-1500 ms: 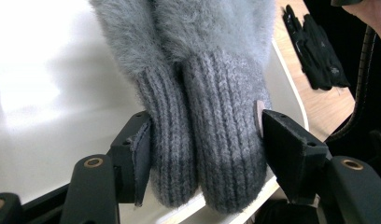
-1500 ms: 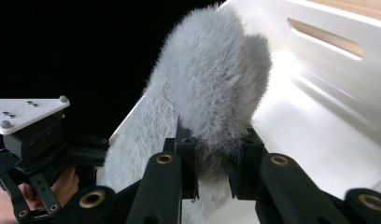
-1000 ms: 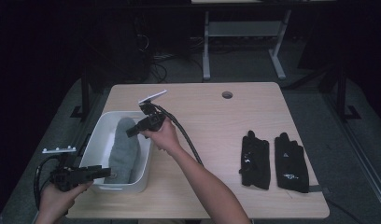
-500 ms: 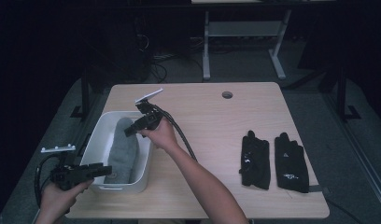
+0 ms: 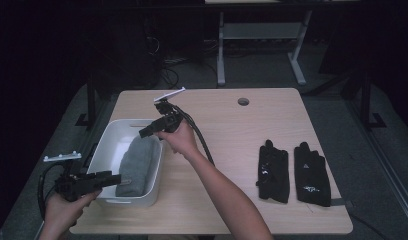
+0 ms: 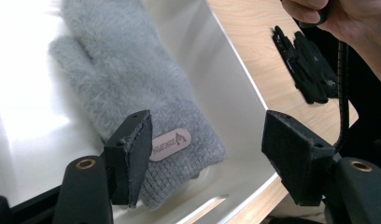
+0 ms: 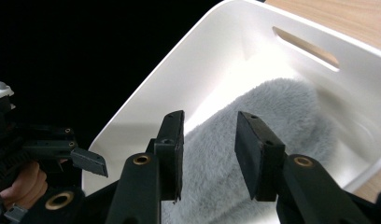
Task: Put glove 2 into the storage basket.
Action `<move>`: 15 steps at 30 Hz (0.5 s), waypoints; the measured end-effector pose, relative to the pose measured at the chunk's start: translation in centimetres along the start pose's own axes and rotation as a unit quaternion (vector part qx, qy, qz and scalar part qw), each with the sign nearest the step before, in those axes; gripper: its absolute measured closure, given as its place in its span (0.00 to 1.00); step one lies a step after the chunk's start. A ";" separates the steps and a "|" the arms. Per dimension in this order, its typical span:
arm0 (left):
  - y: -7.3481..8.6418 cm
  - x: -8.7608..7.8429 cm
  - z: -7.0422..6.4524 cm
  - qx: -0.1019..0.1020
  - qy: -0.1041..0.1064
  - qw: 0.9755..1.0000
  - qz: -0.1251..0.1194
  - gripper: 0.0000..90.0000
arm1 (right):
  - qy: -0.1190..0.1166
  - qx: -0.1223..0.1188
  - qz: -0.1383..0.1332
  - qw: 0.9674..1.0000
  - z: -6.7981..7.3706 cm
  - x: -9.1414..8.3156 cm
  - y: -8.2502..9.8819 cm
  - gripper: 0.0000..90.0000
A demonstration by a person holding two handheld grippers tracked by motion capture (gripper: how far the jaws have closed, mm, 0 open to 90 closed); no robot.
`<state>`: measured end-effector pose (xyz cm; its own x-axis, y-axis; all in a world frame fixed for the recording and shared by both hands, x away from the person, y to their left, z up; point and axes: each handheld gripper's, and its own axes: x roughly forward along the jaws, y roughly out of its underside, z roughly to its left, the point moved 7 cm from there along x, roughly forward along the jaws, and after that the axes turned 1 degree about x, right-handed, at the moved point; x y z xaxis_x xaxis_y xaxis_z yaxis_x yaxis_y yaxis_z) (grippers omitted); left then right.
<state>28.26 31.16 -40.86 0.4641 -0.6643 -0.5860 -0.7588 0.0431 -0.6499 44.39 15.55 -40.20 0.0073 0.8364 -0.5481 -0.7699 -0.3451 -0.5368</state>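
Now the fuzzy grey mitten lies in the white plastic bin — right gripper just opening, empty; left gripper open. Next, I judge: fetch black gloves off the counter.

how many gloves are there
3: one grey mitten in the white bin, two black gloves side by side on the table's right. More may hide under the mitten.

A fluffy grey knit mitten is seen in a glossy white plastic tub; the surface is matt pale wood.
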 end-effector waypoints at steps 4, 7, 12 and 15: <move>-0.3 -0.1 -0.3 0.001 0.000 1.000 -0.006 0.37 | 0.002 -0.003 -0.001 1.000 0.0 -0.6 0.0 0.68; -0.5 0.0 -0.5 -0.002 0.000 1.000 -0.009 0.37 | 0.001 -0.004 -0.006 1.000 0.1 -1.2 0.0 0.67; -0.7 0.3 -0.8 0.004 0.002 1.000 -0.008 0.37 | 0.001 -0.004 -0.015 1.000 0.2 -2.3 0.0 0.65; -0.9 0.5 -1.1 0.009 0.004 1.000 -0.008 0.37 | 0.001 -0.004 -0.014 1.000 0.1 -2.9 0.1 0.65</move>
<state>28.66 29.96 -39.99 0.4732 -0.6705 -0.5715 -0.7430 0.0448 -0.6678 44.18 13.17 -38.61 0.0308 0.8452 -0.5335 -0.7638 -0.3245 -0.5580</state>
